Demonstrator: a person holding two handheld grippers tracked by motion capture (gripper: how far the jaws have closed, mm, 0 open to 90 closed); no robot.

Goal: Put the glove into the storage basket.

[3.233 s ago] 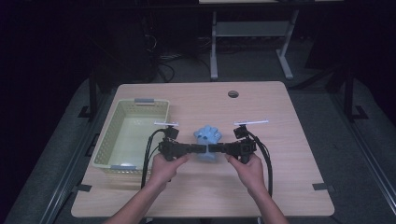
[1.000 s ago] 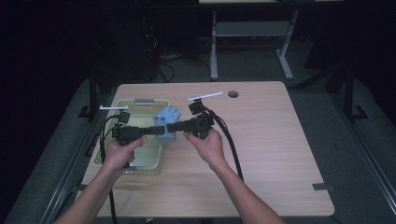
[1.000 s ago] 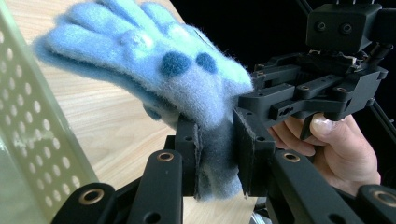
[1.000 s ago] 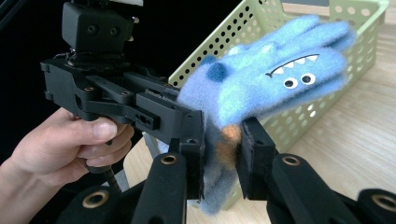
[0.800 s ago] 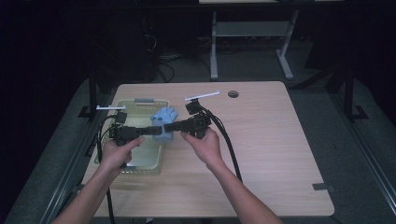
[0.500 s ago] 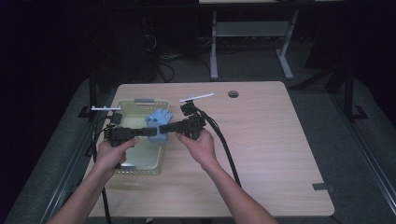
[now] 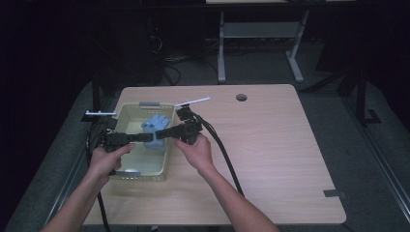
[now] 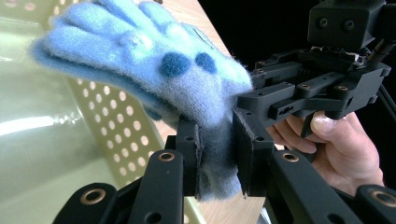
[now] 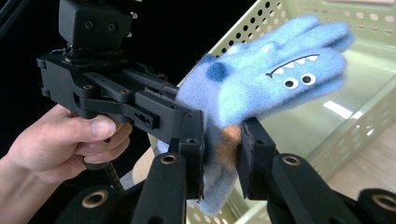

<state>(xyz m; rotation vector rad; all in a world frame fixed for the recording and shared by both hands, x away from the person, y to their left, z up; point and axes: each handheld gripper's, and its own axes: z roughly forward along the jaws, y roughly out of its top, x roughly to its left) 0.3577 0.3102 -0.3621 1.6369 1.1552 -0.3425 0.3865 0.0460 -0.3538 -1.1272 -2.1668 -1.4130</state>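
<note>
A fuzzy light-blue glove [image 7: 155, 126] with dark spots and a cartoon monster face hangs over the pale green perforated basket [image 7: 140, 173] at the table's left. Both grippers pinch its cuff end from opposite sides. My left gripper [image 7: 145, 137] comes in from the left and is shut on the glove [image 8: 140, 60], the cuff squeezed between its pads [image 8: 217, 149]. My right gripper [image 7: 163, 134] comes in from the right and is shut on the same glove [image 9: 271, 79], with cuff fabric between its pads [image 9: 222, 149]. The glove's fingers point away over the basket floor [image 9: 355, 93].
The basket [image 8: 46, 140] has a grey handle tab [image 7: 149, 104] on its far rim. A round cable hole [image 7: 241, 97] lies at the table's far edge. Bare wooden tabletop [image 7: 290, 154] stretches to the right. Cables trail from both grippers towards the person.
Both hands have carried the glove leftward, from the table's middle to the basket's right rim and now further over the basket's inside. Both grips look unchanged.
</note>
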